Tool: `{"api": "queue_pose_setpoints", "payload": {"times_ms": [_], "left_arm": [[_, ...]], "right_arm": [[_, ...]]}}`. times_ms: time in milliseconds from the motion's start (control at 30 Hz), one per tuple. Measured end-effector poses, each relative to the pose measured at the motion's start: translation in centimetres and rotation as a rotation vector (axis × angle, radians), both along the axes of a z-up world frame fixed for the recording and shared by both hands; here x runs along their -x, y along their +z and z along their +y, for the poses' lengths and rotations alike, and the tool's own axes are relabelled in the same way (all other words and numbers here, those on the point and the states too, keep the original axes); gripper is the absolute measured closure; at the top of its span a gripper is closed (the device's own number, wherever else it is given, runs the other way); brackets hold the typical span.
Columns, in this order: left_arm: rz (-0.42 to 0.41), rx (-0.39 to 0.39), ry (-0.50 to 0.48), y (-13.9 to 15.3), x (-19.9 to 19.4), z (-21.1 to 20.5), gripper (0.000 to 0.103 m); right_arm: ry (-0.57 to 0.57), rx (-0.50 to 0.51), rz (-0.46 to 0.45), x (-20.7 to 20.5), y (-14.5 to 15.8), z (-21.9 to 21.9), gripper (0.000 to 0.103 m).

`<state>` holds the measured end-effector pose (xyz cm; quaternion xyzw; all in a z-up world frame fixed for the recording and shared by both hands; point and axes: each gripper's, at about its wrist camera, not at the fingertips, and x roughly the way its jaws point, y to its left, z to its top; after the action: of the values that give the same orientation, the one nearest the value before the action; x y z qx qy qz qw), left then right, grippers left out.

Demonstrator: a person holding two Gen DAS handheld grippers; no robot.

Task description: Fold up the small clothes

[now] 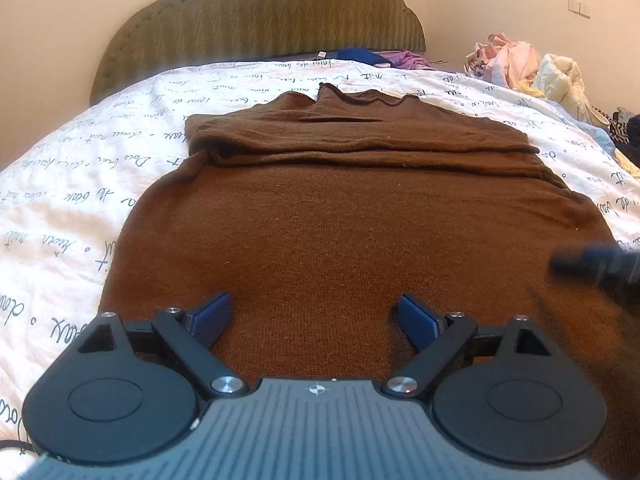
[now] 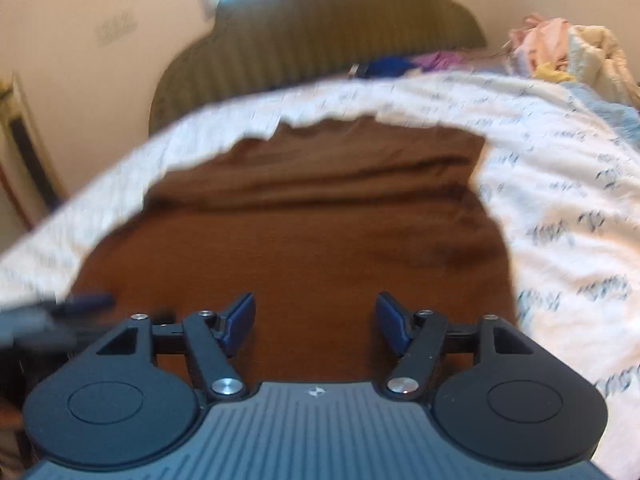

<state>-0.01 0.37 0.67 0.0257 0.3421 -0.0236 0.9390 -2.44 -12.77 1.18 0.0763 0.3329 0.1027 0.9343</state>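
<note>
A brown knit sweater (image 1: 340, 216) lies flat on the bed, neck toward the headboard, with its sleeves folded across the chest (image 1: 360, 144). My left gripper (image 1: 316, 320) is open and empty, low over the sweater's near hem. My right gripper (image 2: 316, 320) is open and empty over the hem further right; its view is blurred, and the sweater (image 2: 320, 232) fills its middle. The right gripper shows as a dark blur at the right edge of the left wrist view (image 1: 600, 268). The left gripper shows blurred at the left edge of the right wrist view (image 2: 52, 312).
The white bedspread (image 1: 80, 184) with dark script writing covers the bed. A green padded headboard (image 1: 264, 20) stands behind. A heap of pale clothes (image 1: 528, 64) lies at the far right, and blue and purple garments (image 1: 380, 57) lie by the headboard.
</note>
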Motion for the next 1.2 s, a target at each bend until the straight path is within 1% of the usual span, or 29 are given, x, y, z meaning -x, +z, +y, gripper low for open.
{"api": "queue_pose_setpoints", "payload": {"times_ms": [33, 67, 100, 133, 200, 267, 300, 367, 400, 467, 500, 533, 567, 600, 633, 700, 767, 800, 833, 867, 900, 933, 1067, 1133, 1200], "left_arm": [[0.001, 0.001, -0.002, 0.0, 0.0, 0.0, 0.013], [0.003, 0.003, -0.003, 0.0, 0.0, 0.1, 0.012], [0.003, 0.004, -0.002, 0.0, 0.0, 0.1, 0.012], [0.004, 0.004, 0.001, 0.1, -0.1, 0.1, 0.010], [0.008, -0.005, 0.010, 0.2, 0.0, 0.0, 0.009], [0.017, -0.026, 0.028, 0.7, 0.6, -0.2, 0.009], [0.016, -0.020, 0.031, 1.1, 1.2, -0.2, 0.008], [0.025, 0.023, 0.011, 1.6, 2.4, -0.2, 0.005], [0.031, 0.033, 0.001, 1.6, 3.1, -0.3, 0.004], [0.049, -0.004, -0.012, 0.8, 4.1, -0.9, 0.003], [0.039, -0.034, -0.021, 0.3, 4.6, -1.1, 0.002], [0.015, -0.042, -0.025, -0.1, 5.1, -1.1, 0.001], [0.018, -0.026, -0.022, 0.0, 5.1, -0.8, 0.001], [0.031, -0.018, -0.014, 0.1, 5.0, -0.6, 0.000], [0.039, -0.023, -0.010, 0.2, 4.9, -0.5, 0.000], [0.059, -0.033, 0.003, 0.7, 5.4, -0.4, 0.001], [0.076, -0.019, -0.001, 1.1, 6.2, 0.0, 0.001], [0.087, -0.010, 0.002, 1.1, 6.6, 0.2, 0.000], [0.090, -0.005, 0.004, 0.9, 6.9, 0.3, 0.000], [0.081, -0.009, 0.002, 0.6, 7.2, 0.4, 0.000], [0.059, -0.020, -0.003, 0.2, 7.4, 0.4, 0.000], [0.046, -0.026, -0.003, 0.1, 7.6, 0.3, 0.000], [0.057, -0.026, 0.001, 0.3, 7.7, 0.4, 0.000], [0.060, -0.024, 0.002, 0.4, 7.9, 0.5, 0.000], [0.058, -0.024, 0.005, 0.4, 8.2, 0.5, 0.000]], "right_arm": [[0.016, 0.058, -0.006, 0.3, -1.3, 0.3, 0.035], [0.049, 0.085, -0.077, 1.3, -2.0, 0.1, 0.035], [0.043, 0.027, -0.066, 1.2, -1.9, -0.9, 0.035], [0.016, 0.008, -0.053, 1.1, -1.9, -1.8, 0.035], [0.003, 0.041, -0.053, 1.2, -2.0, -2.5, 0.035], [-0.022, 0.085, -0.026, 1.7, -1.2, -2.0, 0.034], [-0.037, 0.101, -0.021, 2.2, -0.6, -1.4, 0.034], [-0.014, 0.057, -0.047, 3.3, 0.5, -0.5, 0.033], [0.005, 0.042, -0.052, 3.8, 0.6, -0.1, 0.033], [0.044, 0.065, -0.025, 4.2, 0.1, 1.3, 0.033], [0.063, 0.095, -0.006, 4.3, -0.9, 1.8, 0.031], [0.075, 0.127, -0.038, 4.7, -1.8, 1.9, 0.028], [0.091, 0.130, -0.074, 5.1, -2.3, 1.7, 0.028], [0.085, 0.092, -0.067, 5.0, -2.2, 1.1, 0.028], [0.074, 0.085, -0.052, 4.9, -1.9, 0.8, 0.028], [0.049, 0.123, -0.030, 5.0, -1.2, 0.8, 0.028], [0.027, 0.095, -0.016, 6.0, -0.2, 0.7, 0.027], [0.039, 0.072, -0.022, 6.3, 0.2, 0.7, 0.027], [0.047, 0.067, -0.015, 6.7, 0.1, 0.9, 0.023], [0.048, 0.087, 0.007, 7.3, -0.5, 0.7, 0.022], [0.055, 0.120, -0.011, 7.3, -1.4, 0.9, 0.021], [0.069, 0.134, -0.060, 8.0, -2.0, 0.9, 0.020], [0.036, 0.112, -0.007, 8.0, -0.5, 0.9, 0.019], [0.037, 0.100, -0.011, 8.6, 0.2, 1.3, 0.019], [0.055, 0.092, -0.010, 9.1, -0.1, 1.6, 0.017]]}}
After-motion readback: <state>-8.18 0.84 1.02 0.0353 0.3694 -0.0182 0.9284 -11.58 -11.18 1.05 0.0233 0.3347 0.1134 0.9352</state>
